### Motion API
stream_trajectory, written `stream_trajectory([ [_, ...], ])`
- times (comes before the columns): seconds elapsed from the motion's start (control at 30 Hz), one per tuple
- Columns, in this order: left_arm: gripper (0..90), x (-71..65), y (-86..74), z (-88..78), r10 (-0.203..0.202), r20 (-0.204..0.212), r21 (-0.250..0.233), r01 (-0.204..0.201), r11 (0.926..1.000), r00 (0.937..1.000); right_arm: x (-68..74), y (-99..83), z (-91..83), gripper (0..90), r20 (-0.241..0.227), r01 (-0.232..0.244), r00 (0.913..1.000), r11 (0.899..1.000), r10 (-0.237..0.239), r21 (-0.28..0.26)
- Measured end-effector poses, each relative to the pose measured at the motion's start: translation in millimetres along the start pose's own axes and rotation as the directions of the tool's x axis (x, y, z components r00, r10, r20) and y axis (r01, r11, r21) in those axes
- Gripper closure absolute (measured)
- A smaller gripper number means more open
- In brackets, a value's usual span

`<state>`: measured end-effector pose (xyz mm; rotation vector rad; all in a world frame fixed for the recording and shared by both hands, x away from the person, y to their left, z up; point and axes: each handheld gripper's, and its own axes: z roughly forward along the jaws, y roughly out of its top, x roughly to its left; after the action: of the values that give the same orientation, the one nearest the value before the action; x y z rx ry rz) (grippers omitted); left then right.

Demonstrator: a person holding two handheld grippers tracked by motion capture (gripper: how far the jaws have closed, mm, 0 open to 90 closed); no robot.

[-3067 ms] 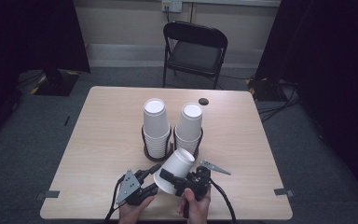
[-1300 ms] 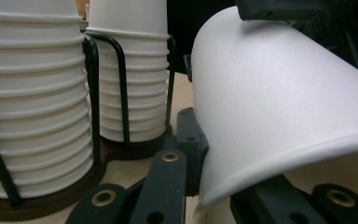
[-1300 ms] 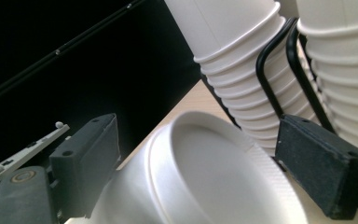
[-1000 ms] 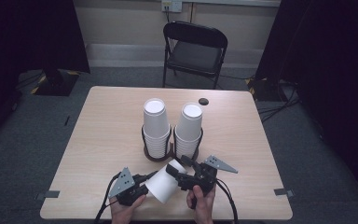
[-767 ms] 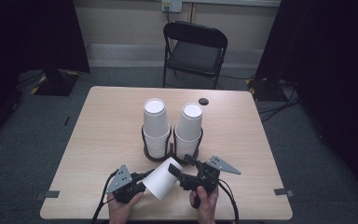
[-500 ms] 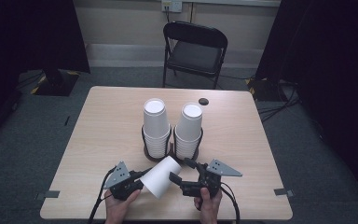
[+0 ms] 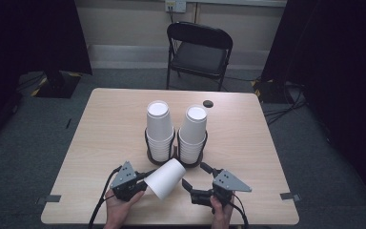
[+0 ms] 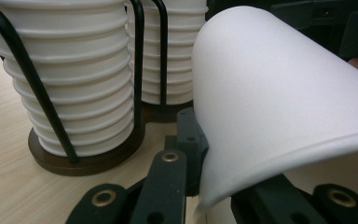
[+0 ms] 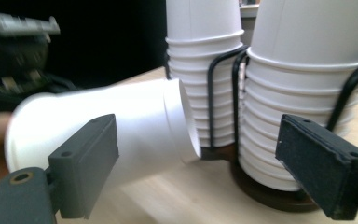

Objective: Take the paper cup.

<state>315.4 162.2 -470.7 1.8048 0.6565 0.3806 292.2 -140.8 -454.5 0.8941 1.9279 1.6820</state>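
Here the left gripper (image 7: 140,183) is clenched on the rim of the white cup (image 7: 166,178), lying tilted just in front of the cup holder (image 7: 174,155), while the right gripper (image 7: 196,183) stands released beside it, so thin paper may buckle or slip from this one-sided pinch

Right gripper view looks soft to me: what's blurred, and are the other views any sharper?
Right gripper view: the held cup and the left claw behind it are smeared, while the cup stacks stay fairly crisp. Left gripper view: sharp on the stack ridges, cup wall evenly lit, no glare. High view: table evenly lit, surroundings dark.
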Motion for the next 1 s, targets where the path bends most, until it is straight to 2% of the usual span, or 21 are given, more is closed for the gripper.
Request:
stream_trajectory([
  [0.1,85.7,2.1,5.8,1.8,0.005,-0.018,0.042,-0.004,0.9991,0.9998,0.9,-5.1,-1.7,12.6,0.030,0.045,0.9985,0.999,-0.046,0.018],
  [0.13,85.7,3.4,8.7,2.4,0.005,-0.011,0.053,-0.004,0.9986,0.9999,-0.8,-8.7,-2.5,12.6,0.018,0.051,0.9985,0.997,-0.052,0.058],
  [0.2,85.7,4.6,11.2,2.2,0.002,-0.009,0.067,-0.001,0.9978,1.0000,-1.4,-10.2,-2.7,12.6,0.021,0.053,0.9983,0.996,-0.054,0.067],
  [0.23,85.7,4.8,12.5,2.1,-0.003,-0.006,0.076,0.004,0.9971,1.0000,-1.6,-13.0,-2.8,12.9,0.013,0.062,0.9979,0.995,-0.063,0.081],
  [0.3,85.7,6.2,15.6,2.4,-0.014,0.001,0.094,0.014,0.9955,0.9999,0.3,-15.2,-3.4,12.7,0.029,0.091,0.9952,0.992,-0.094,0.084],
  [0.33,85.8,6.5,17.2,2.6,-0.016,0.003,0.106,0.015,0.9942,0.9999,2.9,-16.1,-2.4,12.9,0.012,0.104,0.9944,0.990,-0.105,0.094],
  [0.37,85.8,6.7,18.8,3.2,-0.015,0.010,0.123,0.014,0.9924,0.9998,2.9,-16.1,-2.4,12.9,0.012,0.104,0.9944,0.990,-0.105,0.094],
  [0.43,85.8,6.0,21.1,5.0,-0.012,0.015,0.158,0.009,0.9874,0.9998,6.0,-16.0,0.1,13.3,0.018,0.121,0.9920,0.983,-0.125,0.135],
  [0.53,85.8,5.6,23.6,6.3,-0.006,0.024,0.181,0.001,0.9835,0.9997,10.9,-17.2,2.9,13.2,-0.019,0.155,0.9878,0.979,-0.154,0.132],
  [0.57,85.9,5.7,24.6,6.5,-0.006,0.025,0.187,0.001,0.9824,0.9997,11.9,-17.5,3.4,13.3,-0.015,0.169,0.9856,0.977,-0.168,0.127],
  [0.6,85.8,6.5,27.2,7.1,-0.010,0.018,0.203,0.006,0.9792,0.9998,15.0,-18.5,5.4,12.8,-0.030,0.213,0.9771,0.966,-0.211,0.147],
  [0.63,85.8,6.5,27.2,7.1,-0.010,0.018,0.203,0.006,0.9792,0.9998,15.0,-18.5,5.4,12.8,-0.030,0.213,0.9771,0.966,-0.211,0.147],
  [0.7,85.8,8.0,29.5,8.3,-0.024,0.017,0.222,0.019,0.9748,0.9996,18.0,-19.4,6.9,12.6,-0.032,0.237,0.9714,0.958,-0.235,0.164],
  [0.73,85.8,9.0,31.1,9.1,-0.024,0.013,0.235,0.021,0.9717,0.9996,19.2,-20.2,7.7,12.4,-0.028,0.266,0.9639,0.949,-0.265,0.167],
  [0.77,85.8,8.9,31.8,9.7,-0.037,0.011,0.244,0.033,0.9692,0.9993,21.2,-21.3,9.5,12.4,-0.007,0.296,0.9539,0.936,-0.300,0.193],
  [0.83,85.9,10.9,34.9,9.7,-0.035,0.003,0.263,0.033,0.9641,0.9994,23.3,-23.7,12.1,14.4,0.013,0.323,0.9419,0.917,-0.336,0.235],
  [0.87,85.9,11.4,36.0,10.3,-0.057,0.007,0.270,0.053,0.9614,0.9984,24.1,-25.4,13.2,15.6,0.006,0.345,0.9343,0.908,-0.356,0.238],
  [1.0,86.0,12.8,40.1,12.5,-0.068,0.004,0.323,0.063,0.9443,0.9977,29.2,-30.9,15.6,17.6,0.017,0.415,0.9011,0.874,-0.433,0.254],
])
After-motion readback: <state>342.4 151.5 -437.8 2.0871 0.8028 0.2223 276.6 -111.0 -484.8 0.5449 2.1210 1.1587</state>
